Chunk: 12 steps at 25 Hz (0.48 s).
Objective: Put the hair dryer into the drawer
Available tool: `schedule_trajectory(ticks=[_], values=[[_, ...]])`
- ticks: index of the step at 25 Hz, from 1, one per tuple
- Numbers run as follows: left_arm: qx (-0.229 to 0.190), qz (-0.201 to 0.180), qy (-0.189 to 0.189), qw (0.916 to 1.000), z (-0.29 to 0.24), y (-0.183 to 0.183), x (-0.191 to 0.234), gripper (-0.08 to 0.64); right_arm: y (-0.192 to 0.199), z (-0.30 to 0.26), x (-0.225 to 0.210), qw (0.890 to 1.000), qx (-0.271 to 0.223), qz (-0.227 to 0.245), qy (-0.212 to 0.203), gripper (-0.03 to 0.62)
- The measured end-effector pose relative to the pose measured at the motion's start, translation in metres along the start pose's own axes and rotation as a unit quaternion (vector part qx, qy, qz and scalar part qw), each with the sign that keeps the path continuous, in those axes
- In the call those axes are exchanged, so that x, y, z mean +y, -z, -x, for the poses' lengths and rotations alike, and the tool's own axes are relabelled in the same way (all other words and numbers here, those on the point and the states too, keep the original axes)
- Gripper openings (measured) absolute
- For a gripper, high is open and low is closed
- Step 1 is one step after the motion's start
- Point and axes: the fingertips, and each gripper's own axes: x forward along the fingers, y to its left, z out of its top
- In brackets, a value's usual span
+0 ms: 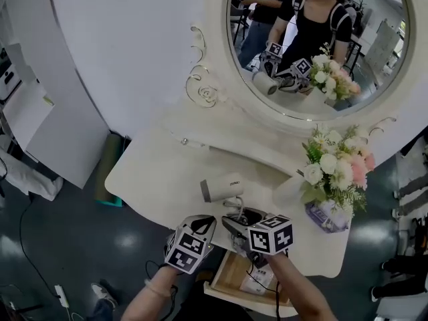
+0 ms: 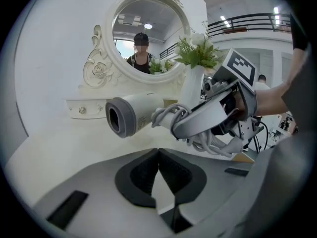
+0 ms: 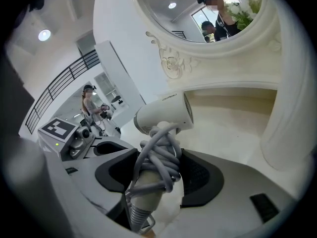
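**A:** From overhead, where's the dryer?

**B:** There's one hair dryer (image 1: 223, 187) over the front of the dressing table (image 1: 154, 172), with the right gripper (image 1: 239, 218) on its handle. One drawer (image 1: 231, 267) stands open just below the table's edge.

**A:** What about the left gripper's view?

**B:** The left gripper (image 2: 158, 175) is closed on nothing, tips together. The dryer hangs ahead of it and looks clear of the tabletop.

**A:** And the right gripper's view?

**B:** Its jaws are clamped on the handle, over the cord (image 3: 158, 157) wound round it. I'd guess the dryer is a light, stiff plastic shell and nose-heavy. The cord is soft, so it could twist in the pads. The handle is the sensible hold.

**A:** What's the count?

**B:** One dryer, one open drawer, two grippers and one bunch of flowers (image 1: 334, 169).
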Motion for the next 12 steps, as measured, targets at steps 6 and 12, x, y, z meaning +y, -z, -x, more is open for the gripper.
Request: schedule_trajectory(ticks=[6,12], values=[[-0.004,-0.011,0.015,0.9998,0.012,0.002,-0.034,0.012,0.009,0.043,0.012,1.0,-0.024,-0.003,0.002,0.281],[-0.004,-0.022,0.038,0.999,0.024,0.003,-0.081,0.012,0.034,0.089,0.017,0.999,-0.039,-0.013,0.013,0.281]])
